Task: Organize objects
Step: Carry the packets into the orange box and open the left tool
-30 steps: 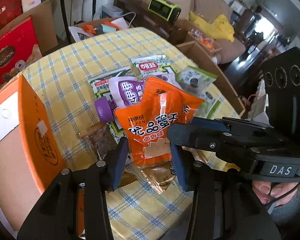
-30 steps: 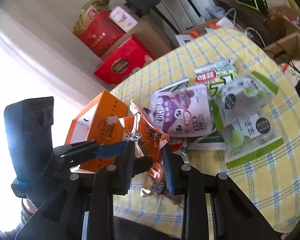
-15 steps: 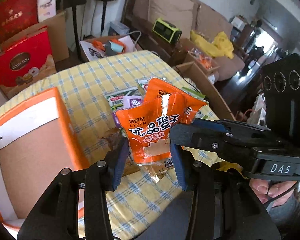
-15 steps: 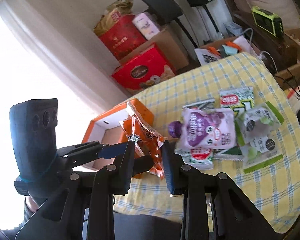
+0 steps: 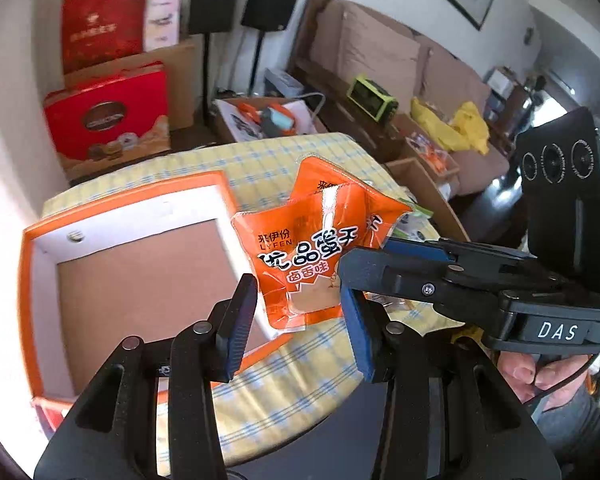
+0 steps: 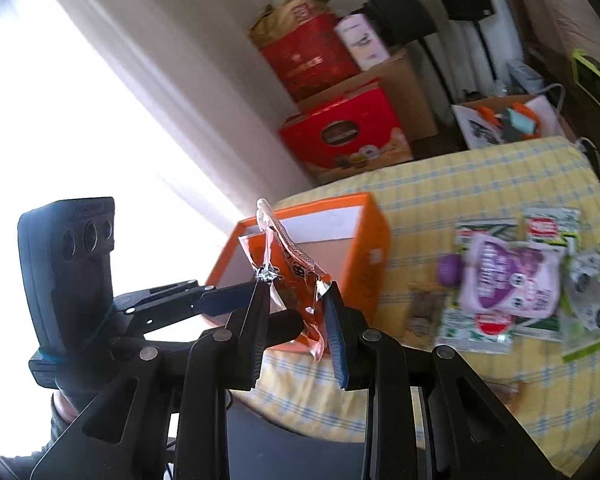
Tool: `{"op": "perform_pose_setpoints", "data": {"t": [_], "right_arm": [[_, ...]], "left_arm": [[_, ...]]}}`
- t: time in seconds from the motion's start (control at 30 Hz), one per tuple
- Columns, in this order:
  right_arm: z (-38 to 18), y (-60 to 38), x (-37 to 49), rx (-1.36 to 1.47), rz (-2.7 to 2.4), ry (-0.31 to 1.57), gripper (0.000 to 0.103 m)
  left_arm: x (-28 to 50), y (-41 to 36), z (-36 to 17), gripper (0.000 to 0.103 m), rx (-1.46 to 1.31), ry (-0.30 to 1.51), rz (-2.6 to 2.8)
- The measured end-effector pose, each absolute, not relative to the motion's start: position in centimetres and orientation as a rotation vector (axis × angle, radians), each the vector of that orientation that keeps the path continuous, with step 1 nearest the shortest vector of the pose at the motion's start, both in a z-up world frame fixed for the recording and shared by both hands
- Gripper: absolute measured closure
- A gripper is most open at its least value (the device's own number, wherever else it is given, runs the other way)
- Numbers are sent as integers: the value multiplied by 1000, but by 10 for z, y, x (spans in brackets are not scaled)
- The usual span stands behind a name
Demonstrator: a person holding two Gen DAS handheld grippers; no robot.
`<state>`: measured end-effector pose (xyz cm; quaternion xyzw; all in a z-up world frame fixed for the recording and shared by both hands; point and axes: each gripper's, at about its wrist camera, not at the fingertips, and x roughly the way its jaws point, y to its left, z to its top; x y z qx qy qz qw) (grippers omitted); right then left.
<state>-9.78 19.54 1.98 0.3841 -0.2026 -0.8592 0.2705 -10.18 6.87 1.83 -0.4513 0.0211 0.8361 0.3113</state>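
An orange snack packet (image 5: pixel 312 252) hangs in the air above the table's near edge, beside an open orange box (image 5: pixel 140 280). My right gripper (image 6: pixel 296 312) is shut on the packet (image 6: pixel 288 276), pinching its crumpled side. In the left wrist view the right gripper's fingers (image 5: pixel 404 268) reach in from the right onto the packet. My left gripper (image 5: pixel 296 328) is open, its fingers on either side of the packet's lower part without closing on it. The box (image 6: pixel 356 248) is empty.
A purple pouch (image 6: pixel 508 280) and green-and-white packets (image 6: pixel 588 292) lie in a pile on the yellow checked tablecloth (image 6: pixel 480 184), right of the box. A small brown wrapper (image 6: pixel 424 304) lies near them. Red gift boxes (image 5: pixel 108 120) and cardboard cartons stand beyond the table.
Both grippers have risen and drawn back from the pile, carrying the orange packet left, up beside the orange box. The box's open inside has come into view.
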Motion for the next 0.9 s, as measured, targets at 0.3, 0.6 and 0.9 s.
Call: {"op": "perform_pose_setpoints", "data": {"t": [0.3,0.6,0.9], "right_arm": [[13,145,-108,1075,-2234,-498,75],[-12,131,-126,1166,-2170,-521,75],[-30,129,-145,1240,-2249,-467,75]], "left_arm": [[-105,18,9,63,-1240,-11,2261],[-114,0,-16,63,-1306,-70,2255],[-145,-23,-52,74,-1431,-105,2283]]}}
